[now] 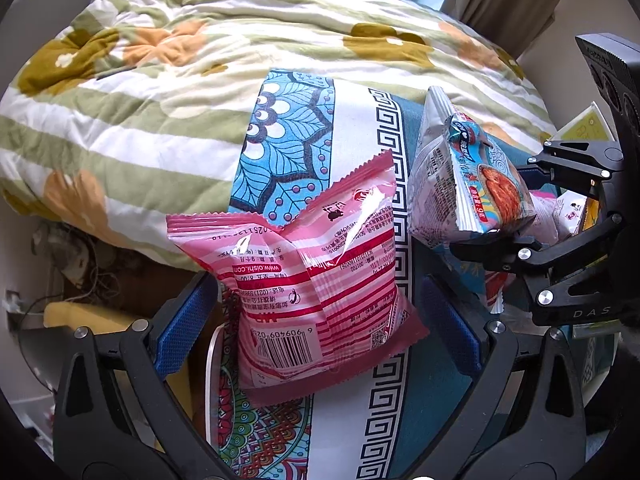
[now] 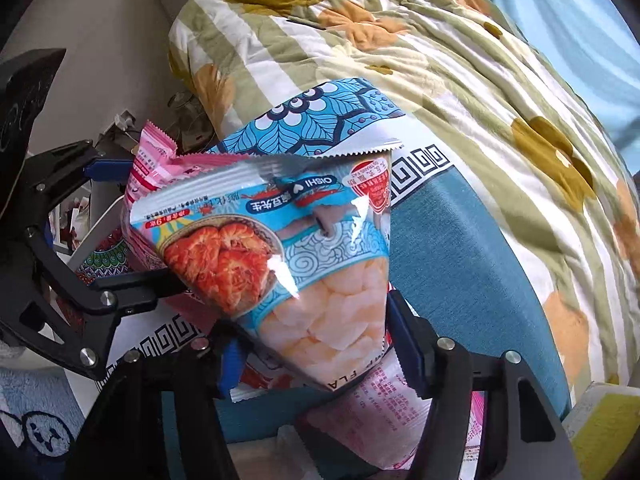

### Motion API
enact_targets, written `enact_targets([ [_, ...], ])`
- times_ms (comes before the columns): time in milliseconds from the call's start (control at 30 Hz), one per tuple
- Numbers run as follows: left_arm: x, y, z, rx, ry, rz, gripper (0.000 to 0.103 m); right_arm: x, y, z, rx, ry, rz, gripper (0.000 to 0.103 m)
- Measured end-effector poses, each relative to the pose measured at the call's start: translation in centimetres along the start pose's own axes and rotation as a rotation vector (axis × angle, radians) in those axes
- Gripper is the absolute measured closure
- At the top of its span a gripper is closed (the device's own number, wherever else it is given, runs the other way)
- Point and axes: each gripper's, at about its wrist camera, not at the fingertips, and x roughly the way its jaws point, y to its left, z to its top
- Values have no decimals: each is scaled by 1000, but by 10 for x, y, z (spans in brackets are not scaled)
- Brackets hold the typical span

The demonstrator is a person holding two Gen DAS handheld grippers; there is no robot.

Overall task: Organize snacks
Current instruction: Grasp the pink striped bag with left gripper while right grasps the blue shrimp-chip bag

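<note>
Gripping a pink snack bag between its blue-padded jaws, the left gripper holds it above a patterned cloth. Just beside it, the right gripper has its jaws clamped on a blue shrimp-chip bag, also lifted. More pink packets lie beneath it. A floral quilt fills the background.
</note>
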Motion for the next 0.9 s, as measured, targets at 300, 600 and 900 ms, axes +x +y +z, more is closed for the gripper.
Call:
enact_targets([
  [300, 10, -12, 1, 55, 22, 18, 24, -9, -6, -6, 76, -44, 12, 48],
  [600, 0, -13, 1, 80, 5, 9, 45, -12, -8, -9, 113, -65, 8, 49],
  [900, -34, -8, 4, 65, -39, -19, 45, -32, -5, -9, 176, -125, 20, 50],
])
